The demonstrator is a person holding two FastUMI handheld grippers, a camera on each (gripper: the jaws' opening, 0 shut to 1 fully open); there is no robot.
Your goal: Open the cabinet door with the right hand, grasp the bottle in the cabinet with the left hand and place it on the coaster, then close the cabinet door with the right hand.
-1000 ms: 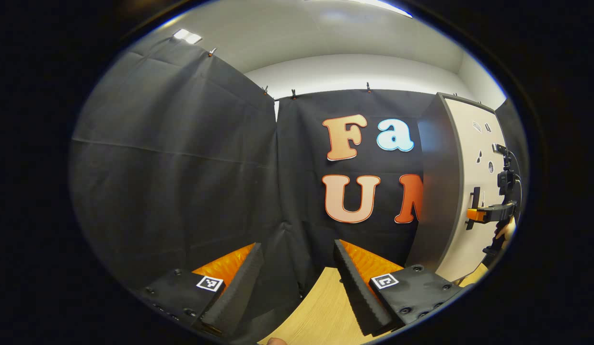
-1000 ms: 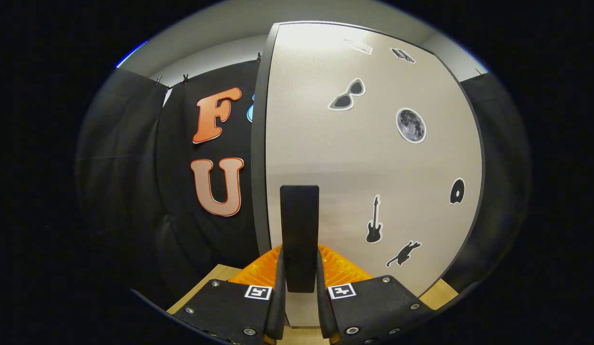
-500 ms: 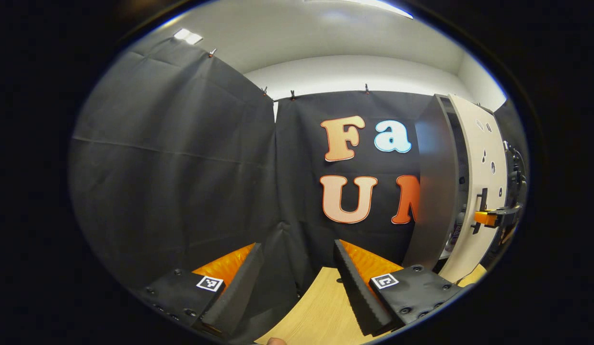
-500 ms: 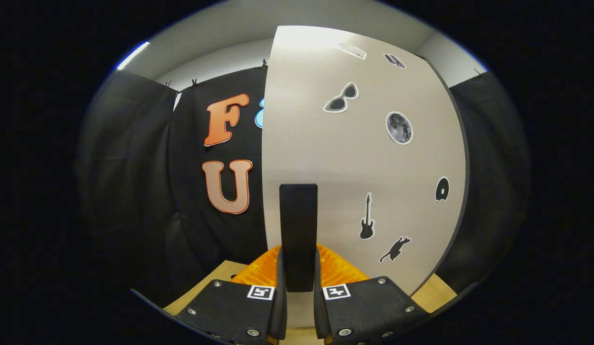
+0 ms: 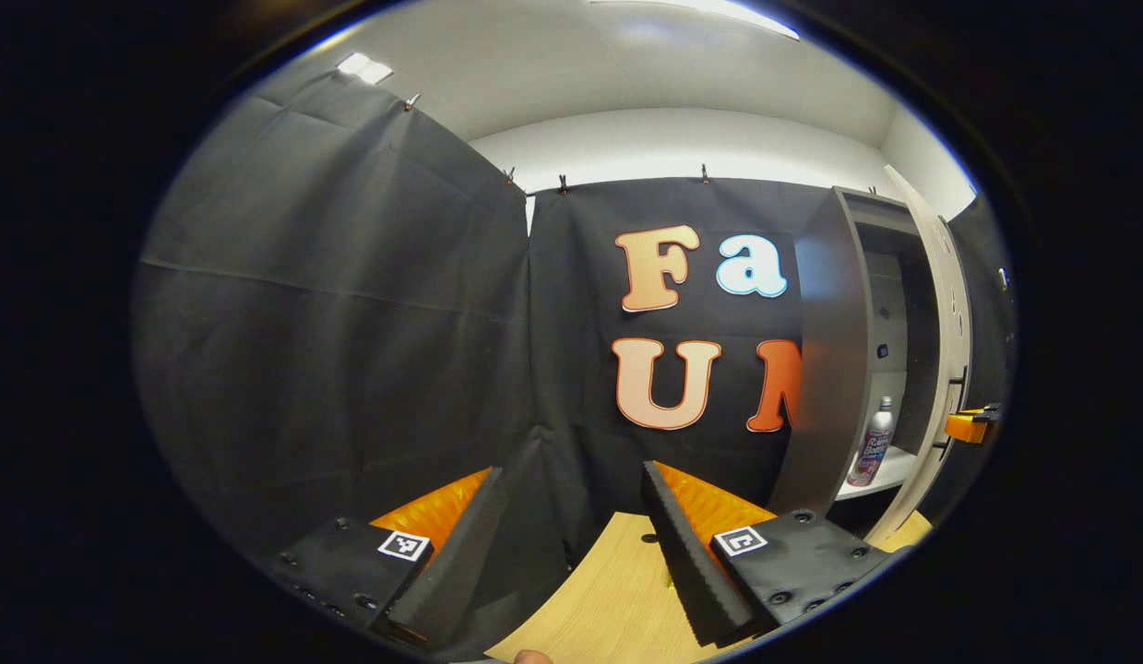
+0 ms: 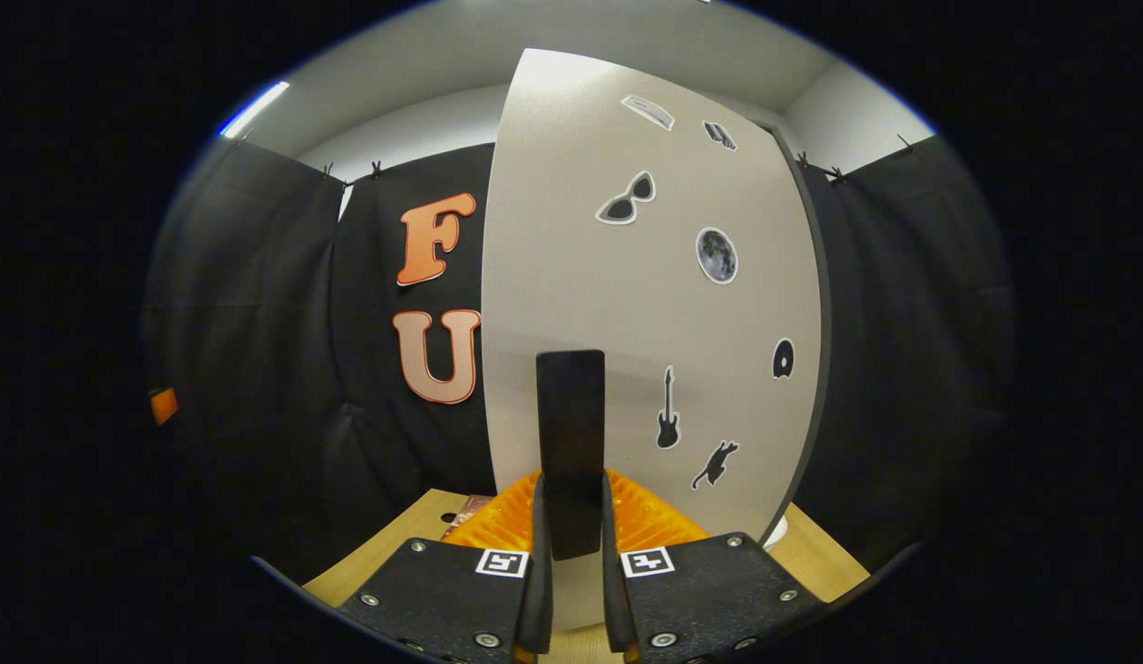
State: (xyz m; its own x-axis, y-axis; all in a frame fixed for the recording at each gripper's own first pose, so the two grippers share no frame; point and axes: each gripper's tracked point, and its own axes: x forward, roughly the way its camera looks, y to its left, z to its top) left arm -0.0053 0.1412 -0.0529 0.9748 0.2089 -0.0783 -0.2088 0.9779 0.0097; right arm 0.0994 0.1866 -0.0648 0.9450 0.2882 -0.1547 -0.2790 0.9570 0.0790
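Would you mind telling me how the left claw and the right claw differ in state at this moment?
The left claw is open with nothing between its fingers, while the right claw is shut on the door handle. The left claw hangs over the wooden table; the right claw is at the cabinet door.

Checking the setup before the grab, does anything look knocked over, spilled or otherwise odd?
Nothing stands out. The bottle stands upright on the shelf in the open cabinet, and the right gripper is clamped squarely on the door handle.
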